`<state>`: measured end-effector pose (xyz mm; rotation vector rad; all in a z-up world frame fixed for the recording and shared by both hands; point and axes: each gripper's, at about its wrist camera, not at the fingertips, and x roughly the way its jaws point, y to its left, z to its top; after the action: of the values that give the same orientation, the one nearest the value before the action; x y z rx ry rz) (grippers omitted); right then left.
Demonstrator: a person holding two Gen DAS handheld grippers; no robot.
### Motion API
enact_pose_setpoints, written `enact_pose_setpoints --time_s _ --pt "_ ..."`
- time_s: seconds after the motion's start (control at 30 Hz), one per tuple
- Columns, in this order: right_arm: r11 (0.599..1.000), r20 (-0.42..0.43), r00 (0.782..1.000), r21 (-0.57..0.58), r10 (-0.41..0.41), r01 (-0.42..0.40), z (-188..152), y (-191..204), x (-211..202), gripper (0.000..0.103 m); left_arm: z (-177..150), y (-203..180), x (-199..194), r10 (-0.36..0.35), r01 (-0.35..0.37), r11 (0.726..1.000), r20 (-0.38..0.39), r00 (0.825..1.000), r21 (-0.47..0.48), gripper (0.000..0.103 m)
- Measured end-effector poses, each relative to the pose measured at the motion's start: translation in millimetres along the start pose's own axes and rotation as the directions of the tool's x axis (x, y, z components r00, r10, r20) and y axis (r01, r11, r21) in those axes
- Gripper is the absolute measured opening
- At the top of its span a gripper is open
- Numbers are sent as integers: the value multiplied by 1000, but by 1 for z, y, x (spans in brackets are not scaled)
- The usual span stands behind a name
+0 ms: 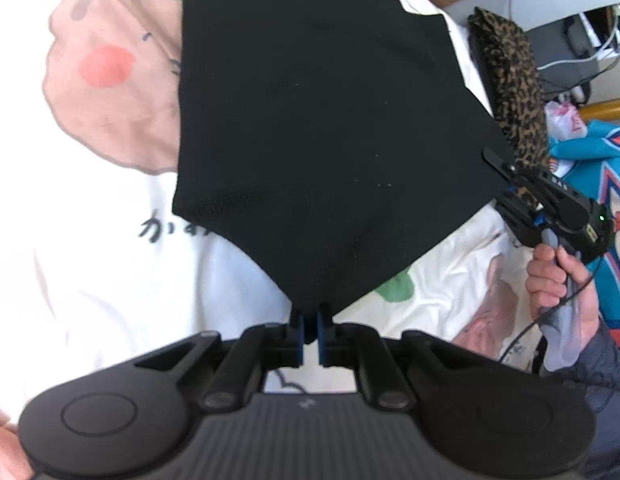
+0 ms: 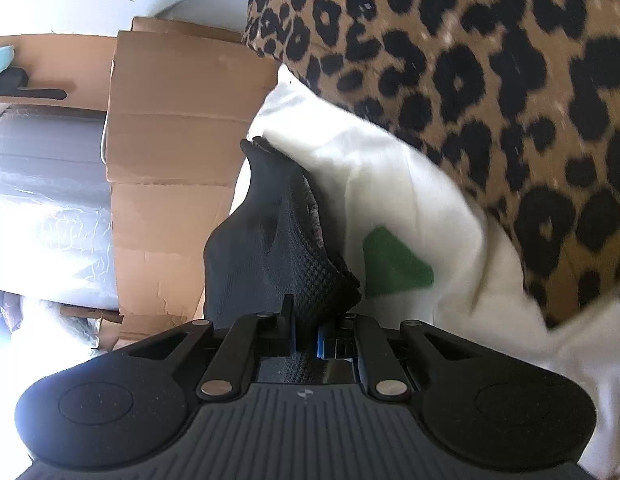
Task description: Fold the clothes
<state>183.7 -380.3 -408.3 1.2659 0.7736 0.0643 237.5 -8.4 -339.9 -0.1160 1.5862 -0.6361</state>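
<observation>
A black garment [image 1: 310,128] lies spread over a white printed bedsheet [image 1: 90,280]. My left gripper [image 1: 310,320] is shut on its near corner, which rises off the sheet. At the right of the left wrist view a hand holds my right gripper [image 1: 497,168], which pinches the garment's right edge. In the right wrist view the right gripper [image 2: 306,320] is shut on a bunched fold of the black garment [image 2: 270,240], with its mesh lining showing.
A leopard-print cushion [image 2: 489,100] lies on the sheet beside the right gripper, and shows too as a leopard-print cushion [image 1: 509,88] at the garment's right edge. Cardboard boxes [image 2: 182,152] stand beyond the bed. A teal printed cloth [image 1: 597,184] lies at far right.
</observation>
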Motion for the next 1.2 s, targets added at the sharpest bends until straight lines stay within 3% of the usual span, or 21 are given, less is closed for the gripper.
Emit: enact_pose_setpoints --time_s 0.33,0.73,0.93,1.2 --pt "995 -111 994 -95 15 -26 -17 19 8 7 -35 7 -26 108 -106 990 19 994 -89 6" --pt "979 -213 977 -196 20 -63 -46 22 -15 7 -101 -13 -29 164 -166 963 -29 986 -210 6" --pt "964 -209 978 -256 9 -64 -42 38 -25 7 -119 -38 -34 145 -152 965 -46 988 -212 6" --pt "946 -184 983 -319 -2 -57 -29 50 -33 7 -137 -51 -41 120 -113 938 3 993 -329 6"
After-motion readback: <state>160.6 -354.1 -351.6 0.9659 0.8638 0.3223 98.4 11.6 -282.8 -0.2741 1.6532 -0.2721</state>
